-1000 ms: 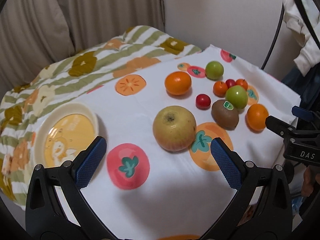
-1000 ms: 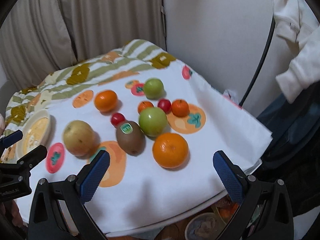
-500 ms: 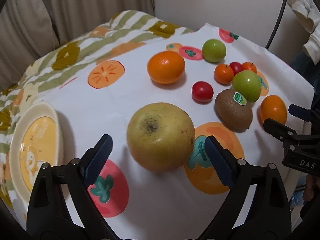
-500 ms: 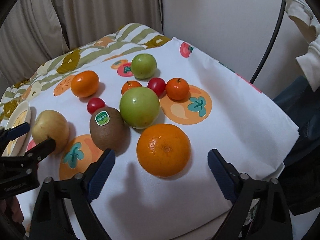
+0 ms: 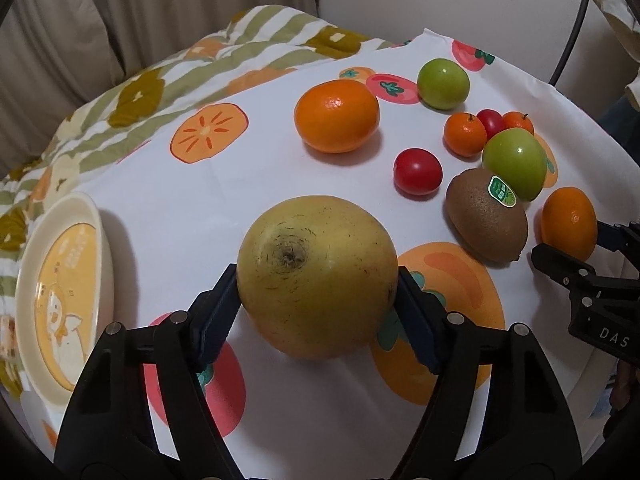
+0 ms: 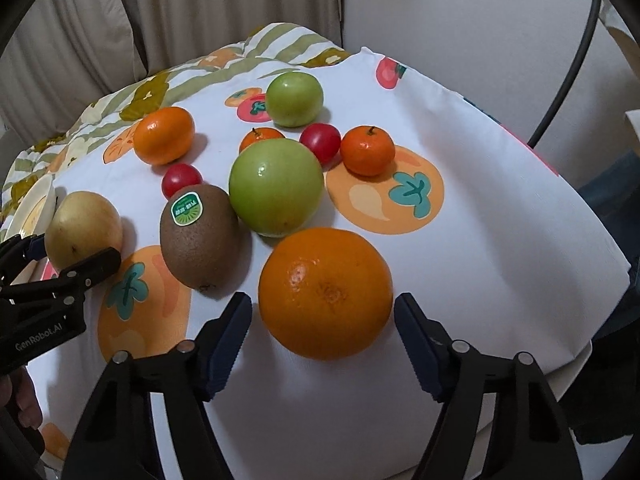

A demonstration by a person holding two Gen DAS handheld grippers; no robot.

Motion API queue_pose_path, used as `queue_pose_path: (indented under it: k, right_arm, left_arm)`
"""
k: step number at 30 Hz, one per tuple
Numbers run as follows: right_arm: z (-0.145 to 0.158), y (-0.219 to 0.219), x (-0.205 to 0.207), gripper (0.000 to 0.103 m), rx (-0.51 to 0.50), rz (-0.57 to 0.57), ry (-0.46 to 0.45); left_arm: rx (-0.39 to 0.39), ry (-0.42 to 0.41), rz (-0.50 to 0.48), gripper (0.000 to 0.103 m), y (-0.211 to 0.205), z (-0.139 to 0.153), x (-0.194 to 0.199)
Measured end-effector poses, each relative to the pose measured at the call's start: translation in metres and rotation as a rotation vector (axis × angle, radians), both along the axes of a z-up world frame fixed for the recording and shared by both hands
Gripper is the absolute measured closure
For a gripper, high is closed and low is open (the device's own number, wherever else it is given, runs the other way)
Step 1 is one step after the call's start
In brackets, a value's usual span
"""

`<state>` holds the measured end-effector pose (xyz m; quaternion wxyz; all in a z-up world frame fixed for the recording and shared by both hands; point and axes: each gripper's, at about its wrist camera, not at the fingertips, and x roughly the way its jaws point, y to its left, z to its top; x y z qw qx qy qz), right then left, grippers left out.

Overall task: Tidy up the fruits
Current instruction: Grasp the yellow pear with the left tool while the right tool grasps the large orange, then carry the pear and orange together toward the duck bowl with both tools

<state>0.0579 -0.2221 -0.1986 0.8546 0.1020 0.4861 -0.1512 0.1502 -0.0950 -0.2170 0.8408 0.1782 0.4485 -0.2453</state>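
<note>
1. The left tongs [image 5: 318, 300] are clamped on a large yellow pear [image 5: 318, 276], both blue pads pressed against its sides, on a tabletop covered by a fruit-print cloth [image 5: 240, 200].
2. The right tongs [image 6: 323, 338] stand open around a big orange [image 6: 325, 292] near the front edge of the cloth; a thin gap shows between each pad and the fruit.
3. A cream plate [image 5: 60, 300] with a yellow cartoon centre lies to the left of the pear, just beside the left tongs.
4. A brown kiwi [image 6: 200, 236] with a green sticker lies between the pear and the big orange, touching a large green apple [image 6: 276, 188] behind it.
5. A small red tomato [image 6: 182, 179] sits just behind the kiwi, and a medium orange [image 6: 164, 135] rests further back on the left.
6. Behind the large green apple are two small tangerines [image 6: 368, 151], with a second red tomato [image 6: 320, 143] between them.
7. A smaller green apple [image 6: 295, 98] sits at the back of the group, near a striped, flower-patterned quilt [image 5: 180, 64].
8. Beige curtains [image 6: 160, 12] hang behind the quilt.
</note>
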Motion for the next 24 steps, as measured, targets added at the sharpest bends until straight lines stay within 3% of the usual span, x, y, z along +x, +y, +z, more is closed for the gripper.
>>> queue_pose_path:
  k: [5, 16, 24]
  right_arm:
    - [-0.001, -0.002, 0.006, 0.047, 0.000, 0.021, 0.012]
    - [0.005, -0.005, 0.009, 0.048, 0.021, 0.090, 0.007]
    - [0.035, -0.006, 0.007, 0.049, 0.012, 0.172, -0.035]
  left_arm:
    - [0.006, 0.004, 0.020, 0.024, -0.001, 0.000, -0.001]
    - [0.010, -0.035, 0.097, 0.025, 0.000, 0.016, -0.008]
    - [-0.014, -0.078, 0.163, 0.025, 0.003, 0.049, -0.020]
